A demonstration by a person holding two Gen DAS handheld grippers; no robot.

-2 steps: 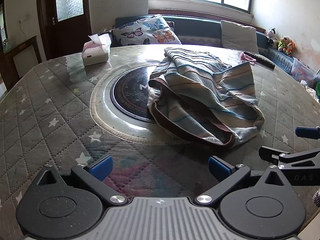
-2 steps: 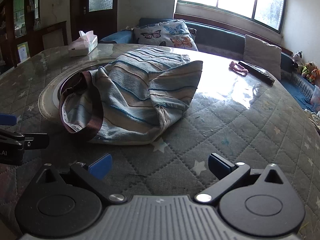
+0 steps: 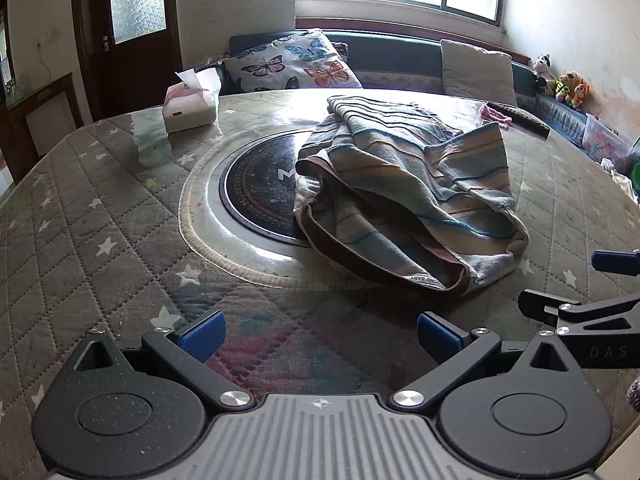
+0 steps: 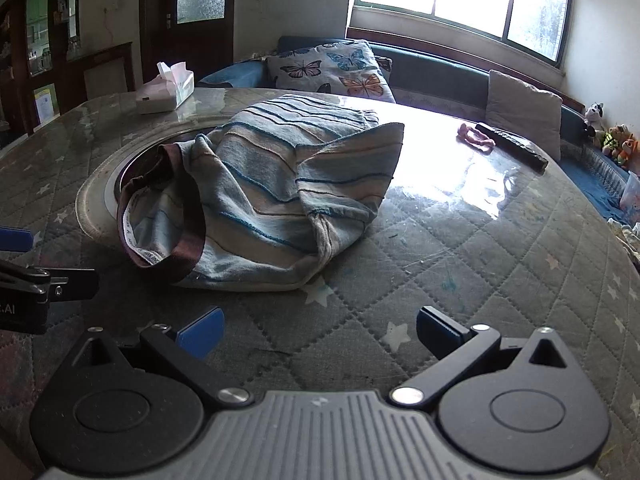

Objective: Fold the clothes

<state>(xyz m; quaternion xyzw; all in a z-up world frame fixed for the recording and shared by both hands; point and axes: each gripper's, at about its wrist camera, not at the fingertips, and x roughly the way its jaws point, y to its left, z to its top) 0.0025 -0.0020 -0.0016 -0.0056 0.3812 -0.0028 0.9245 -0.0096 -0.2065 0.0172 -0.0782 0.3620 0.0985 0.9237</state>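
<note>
**Nothing folded yet**

So far I have not started the folding. The striped clothes [image 3: 404,200] lie in a crumpled heap near the middle of the desk [image 3: 100,208], partly over the dark round plate [image 3: 256,192] set into it. The dark brown band [image 4: 192,236] of the opening faces my side of the desk, and I can see a small label inside it. One flap sticks up on the right side of the heap. No edge is lined up and no part is smoothed flat, so I think all the work is left: spread it out, then fold it.

My left tongs [image 3: 318,334] are wide apart and hold nothing. They hang just above the near edge of the desk, a little short of the heap. My right tongs [image 4: 318,330] are wide apart too, also with nothing between them, near the heap's front.

Only one container sits on the desk: a tissue box [image 3: 192,106] at the far left edge, with a white tissue poking out of its top. A pink hair tie [image 4: 476,138] and a dark stick-like thing [image 4: 512,146] lie by the far right edge.
</note>
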